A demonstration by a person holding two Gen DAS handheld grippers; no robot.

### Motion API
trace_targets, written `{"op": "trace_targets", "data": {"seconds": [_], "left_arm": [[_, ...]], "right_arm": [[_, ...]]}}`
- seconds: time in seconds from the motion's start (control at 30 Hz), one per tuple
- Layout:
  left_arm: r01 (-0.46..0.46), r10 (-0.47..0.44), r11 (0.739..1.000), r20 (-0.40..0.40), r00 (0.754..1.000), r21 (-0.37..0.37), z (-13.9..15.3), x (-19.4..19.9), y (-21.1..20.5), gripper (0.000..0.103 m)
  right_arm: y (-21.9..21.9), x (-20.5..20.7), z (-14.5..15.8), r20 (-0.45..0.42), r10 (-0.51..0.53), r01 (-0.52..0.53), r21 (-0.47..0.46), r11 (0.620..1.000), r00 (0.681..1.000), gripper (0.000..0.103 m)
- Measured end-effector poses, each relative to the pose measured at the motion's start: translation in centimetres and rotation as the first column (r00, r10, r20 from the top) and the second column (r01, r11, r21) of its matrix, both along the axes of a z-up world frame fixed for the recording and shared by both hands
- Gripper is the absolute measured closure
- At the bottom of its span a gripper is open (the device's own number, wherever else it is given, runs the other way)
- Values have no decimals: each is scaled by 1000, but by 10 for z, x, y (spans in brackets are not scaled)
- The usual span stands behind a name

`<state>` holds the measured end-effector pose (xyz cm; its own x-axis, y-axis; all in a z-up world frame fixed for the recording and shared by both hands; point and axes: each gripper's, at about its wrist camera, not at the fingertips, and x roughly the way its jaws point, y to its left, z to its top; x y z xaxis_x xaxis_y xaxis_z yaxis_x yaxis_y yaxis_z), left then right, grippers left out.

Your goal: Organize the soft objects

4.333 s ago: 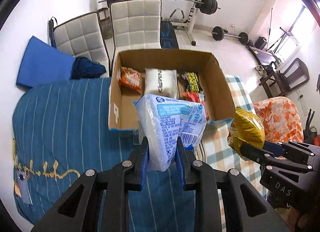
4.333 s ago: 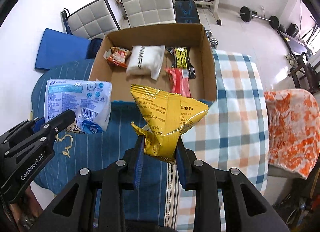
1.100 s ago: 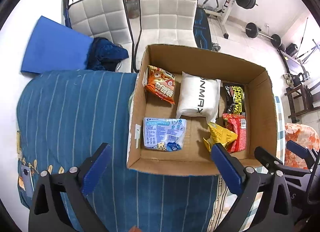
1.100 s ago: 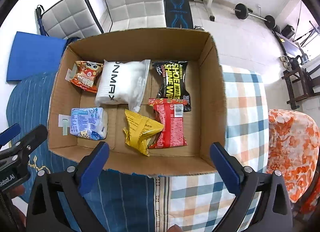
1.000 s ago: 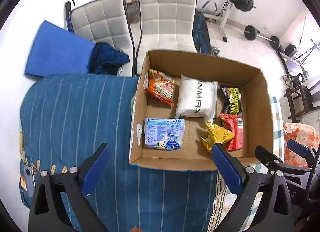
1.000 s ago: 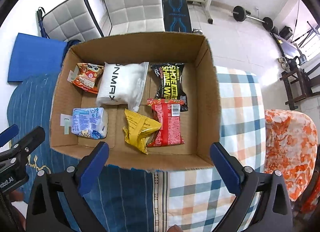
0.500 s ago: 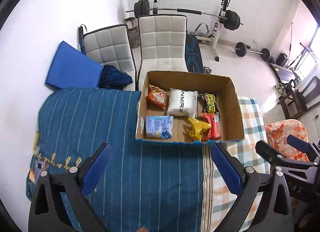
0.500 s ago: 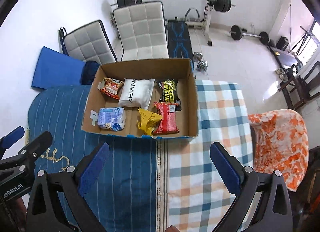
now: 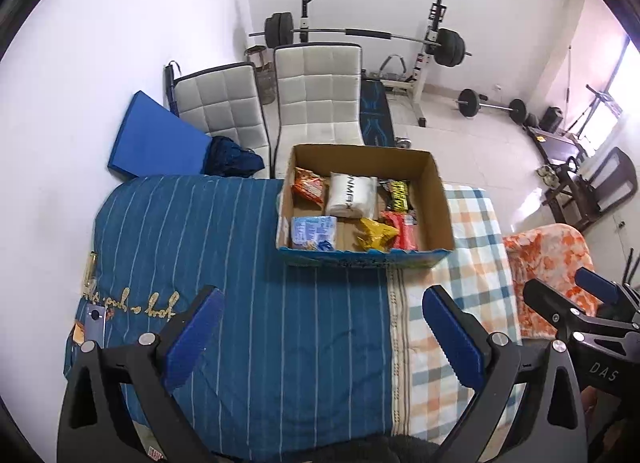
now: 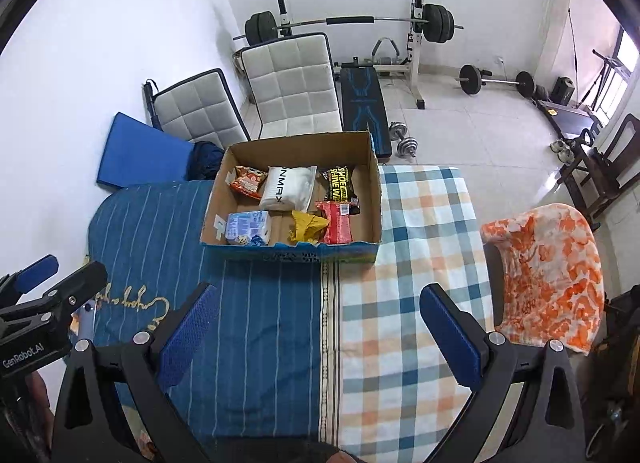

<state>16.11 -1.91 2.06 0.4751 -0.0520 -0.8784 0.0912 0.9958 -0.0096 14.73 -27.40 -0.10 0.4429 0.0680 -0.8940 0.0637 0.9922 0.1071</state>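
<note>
Striped bedspread (image 9: 260, 303), cardboard box (image 9: 440, 199) holding six snack packs, both grippers' jaws wide apart, empty.

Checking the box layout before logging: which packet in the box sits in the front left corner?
The light blue packet, lying in the cardboard box by its left wall, left of the yellow packet; the other packets lie further back or right.

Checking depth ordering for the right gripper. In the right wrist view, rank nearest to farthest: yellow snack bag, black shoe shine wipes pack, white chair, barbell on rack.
1. Yellow snack bag, front row of the cardboard box.
2. Black shoe shine wipes pack, back row of the box, right side.
3. White chair, behind the box.
4. Barbell, on the rack by the far wall.
</note>
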Motion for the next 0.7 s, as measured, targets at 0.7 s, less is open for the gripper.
{"op": "trace_targets", "data": {"seconds": [0.7], "left_arm": [[-12,13,1000,100,995,-4,39,-29,-5,1]], "right_arm": [[-13,-40,57,86,-35,39,-47,998,996,1]]}}
